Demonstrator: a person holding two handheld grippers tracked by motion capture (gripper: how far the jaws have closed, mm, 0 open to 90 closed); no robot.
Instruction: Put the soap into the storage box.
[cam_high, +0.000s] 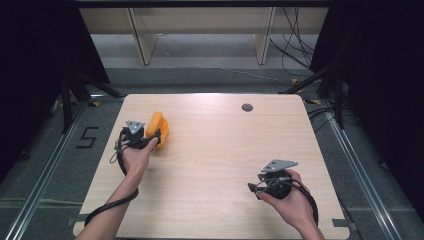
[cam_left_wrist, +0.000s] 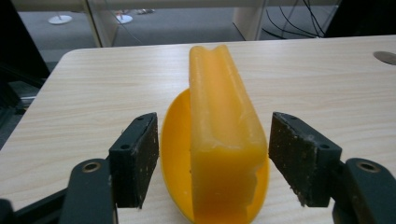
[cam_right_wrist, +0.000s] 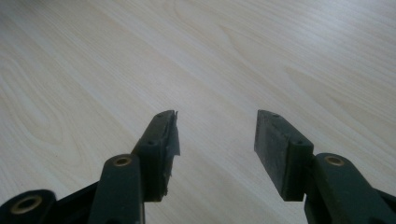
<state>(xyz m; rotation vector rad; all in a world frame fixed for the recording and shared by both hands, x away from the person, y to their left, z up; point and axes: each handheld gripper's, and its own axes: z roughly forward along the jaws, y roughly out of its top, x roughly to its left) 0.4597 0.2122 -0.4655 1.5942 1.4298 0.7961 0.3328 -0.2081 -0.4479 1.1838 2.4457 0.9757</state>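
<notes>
An orange plastic object (cam_high: 159, 129), a rounded dish with a thick upright block in it, stands on the left part of the wooden table (cam_high: 215, 150). In the left gripper view the orange object (cam_left_wrist: 219, 140) rises between my two black jaws, with a gap on each side of it. My left gripper (cam_high: 156, 138) is open around it, held by the person's left hand. My right gripper (cam_high: 252, 189) is near the table's front right, open, with only bare table between its jaws (cam_right_wrist: 217, 133).
A small grey round cap (cam_high: 247, 107) is set in the table near its far edge. Beyond the table are wooden shelf legs (cam_high: 142, 37) and black cables (cam_high: 295, 45) on the floor. Dark curtains hang at both sides.
</notes>
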